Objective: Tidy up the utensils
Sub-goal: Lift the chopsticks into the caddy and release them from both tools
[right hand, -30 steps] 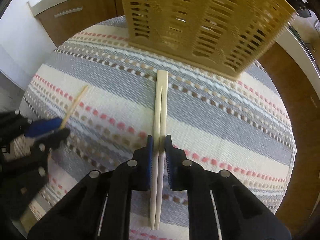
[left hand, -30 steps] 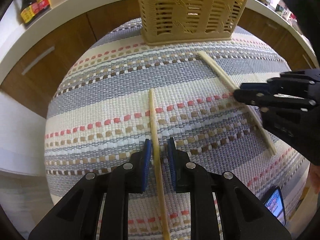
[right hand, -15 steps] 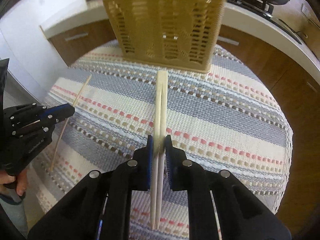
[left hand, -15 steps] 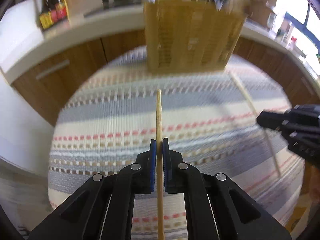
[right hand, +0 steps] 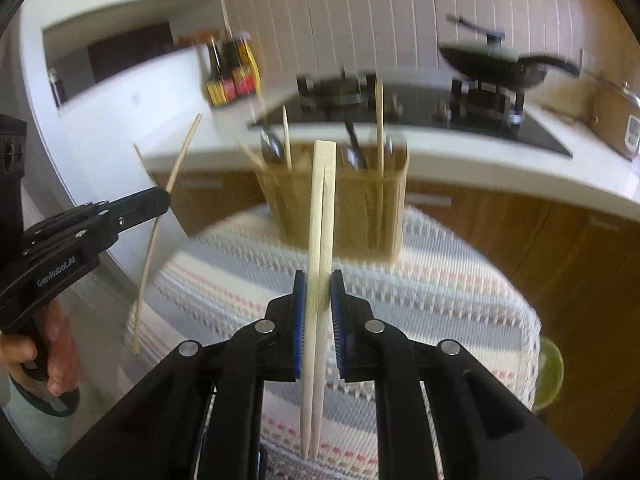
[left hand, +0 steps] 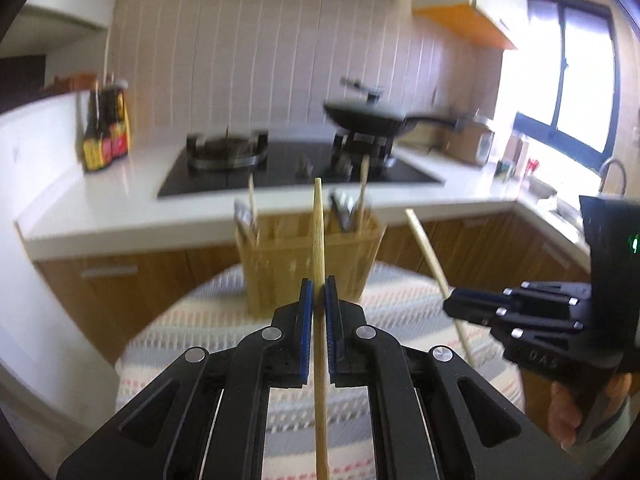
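My left gripper [left hand: 316,294] is shut on a single wooden chopstick [left hand: 319,240], held up in the air and pointing toward the yellow utensil basket [left hand: 308,264]. My right gripper [right hand: 318,288] is shut on a pair of pale chopsticks [right hand: 322,200], also lifted, in front of the basket [right hand: 336,208]. The basket stands at the far edge of the striped-cloth table [right hand: 420,292] and holds spoons and several sticks. In the left wrist view the right gripper [left hand: 460,306] shows at right with its chopsticks [left hand: 428,252]. In the right wrist view the left gripper [right hand: 160,200] shows at left with its chopstick [right hand: 160,220].
Behind the table runs a white counter [left hand: 120,200] with a black hob [left hand: 280,168], a frying pan [left hand: 372,120] and sauce bottles [left hand: 106,128]. Wooden cabinets [right hand: 520,232] stand below. A sink tap [left hand: 612,172] and window are at far right.
Both grippers closed on their chopsticks and lifted them off the cloth. The views tilted up from the table to the basket top and the kitchen counter.
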